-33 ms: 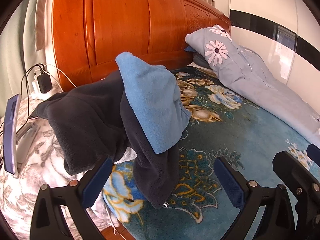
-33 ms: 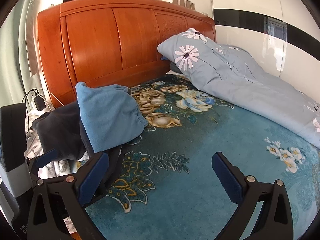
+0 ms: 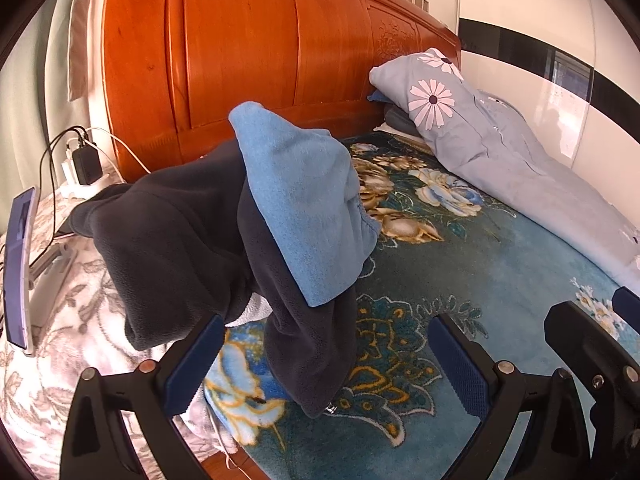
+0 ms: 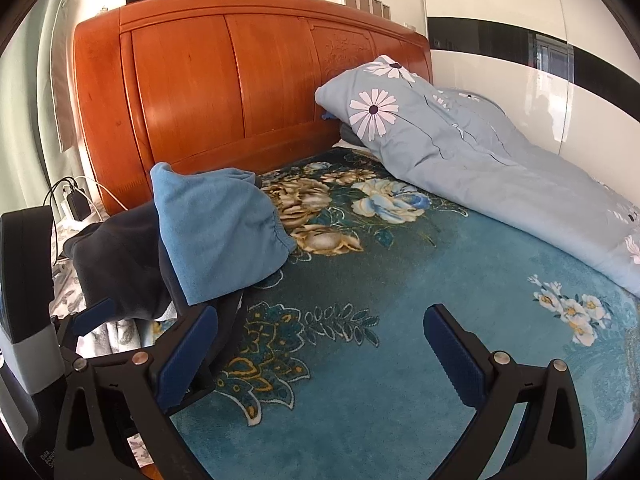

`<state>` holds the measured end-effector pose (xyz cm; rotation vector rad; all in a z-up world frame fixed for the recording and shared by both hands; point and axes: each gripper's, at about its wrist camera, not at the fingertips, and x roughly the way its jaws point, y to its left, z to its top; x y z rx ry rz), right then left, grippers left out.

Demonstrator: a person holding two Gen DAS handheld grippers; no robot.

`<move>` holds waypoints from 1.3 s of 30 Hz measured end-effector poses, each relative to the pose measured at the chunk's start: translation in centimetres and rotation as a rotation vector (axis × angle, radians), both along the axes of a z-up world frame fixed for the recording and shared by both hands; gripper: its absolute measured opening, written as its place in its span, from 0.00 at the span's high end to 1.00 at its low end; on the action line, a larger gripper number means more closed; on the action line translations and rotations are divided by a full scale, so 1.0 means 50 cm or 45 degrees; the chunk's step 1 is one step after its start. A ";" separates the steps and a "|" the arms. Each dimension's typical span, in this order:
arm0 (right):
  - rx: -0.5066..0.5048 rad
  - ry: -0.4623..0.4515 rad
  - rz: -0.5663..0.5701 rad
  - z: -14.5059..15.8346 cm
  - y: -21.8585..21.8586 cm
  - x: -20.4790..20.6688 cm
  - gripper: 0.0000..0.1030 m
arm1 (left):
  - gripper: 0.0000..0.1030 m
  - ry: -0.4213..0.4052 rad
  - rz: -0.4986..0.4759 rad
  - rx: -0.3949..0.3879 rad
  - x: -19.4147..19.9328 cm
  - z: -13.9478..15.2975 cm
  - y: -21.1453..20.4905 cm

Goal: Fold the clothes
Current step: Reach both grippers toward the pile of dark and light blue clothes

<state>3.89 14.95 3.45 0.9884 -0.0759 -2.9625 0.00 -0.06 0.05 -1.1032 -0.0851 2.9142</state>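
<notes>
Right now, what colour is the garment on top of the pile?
Light blue garment, draped over a dark navy fleece. Left wrist view shows it best.

A bed with an orange wooden headboard point(image 4: 240, 92) carries a teal floral blanket point(image 4: 400, 320). On it lie a dark fleece garment point(image 3: 168, 248) with light-blue lining point(image 3: 304, 200) and a grey daisy-print quilt point(image 4: 480, 160).

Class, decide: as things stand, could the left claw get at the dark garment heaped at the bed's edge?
Probably yes. The left claw is open, the dark garment hangs right before its fingers, and nothing lies between.
</notes>
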 end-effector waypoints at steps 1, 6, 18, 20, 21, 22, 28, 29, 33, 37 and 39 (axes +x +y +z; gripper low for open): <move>0.000 0.002 -0.001 0.001 0.000 0.001 0.00 | 0.00 0.001 0.000 0.002 0.000 0.001 -0.001; -0.009 -0.005 -0.008 0.000 -0.005 0.003 0.00 | 0.00 -0.013 -0.004 0.015 -0.014 -0.009 -0.003; 0.015 -0.020 -0.008 -0.008 -0.010 -0.015 0.00 | 0.00 0.018 -0.026 0.050 -0.015 -0.013 -0.020; 0.010 -0.021 -0.009 -0.009 -0.009 -0.016 0.00 | 0.00 0.025 -0.023 0.047 -0.012 -0.012 -0.019; 0.010 -0.020 -0.010 -0.009 -0.009 -0.016 0.00 | 0.00 0.029 -0.022 0.046 -0.011 -0.012 -0.019; 0.014 -0.019 -0.009 -0.010 -0.009 -0.016 0.00 | 0.00 0.031 -0.025 0.044 -0.010 -0.011 -0.018; 0.005 -0.016 -0.009 -0.008 -0.006 -0.011 0.00 | 0.00 0.035 -0.040 0.061 -0.008 -0.006 -0.018; 0.005 -0.014 -0.010 -0.008 -0.006 -0.010 0.00 | 0.00 0.036 -0.041 0.062 -0.008 -0.005 -0.019; 0.004 -0.010 -0.007 -0.005 -0.008 -0.009 0.00 | 0.00 0.028 -0.051 0.088 -0.009 -0.005 -0.025; 0.006 -0.001 0.001 0.000 -0.012 -0.008 0.00 | 0.00 0.032 -0.053 0.105 -0.008 -0.003 -0.028; 0.009 0.001 0.001 0.002 -0.013 -0.008 0.00 | 0.00 0.046 -0.052 0.096 -0.008 -0.001 -0.029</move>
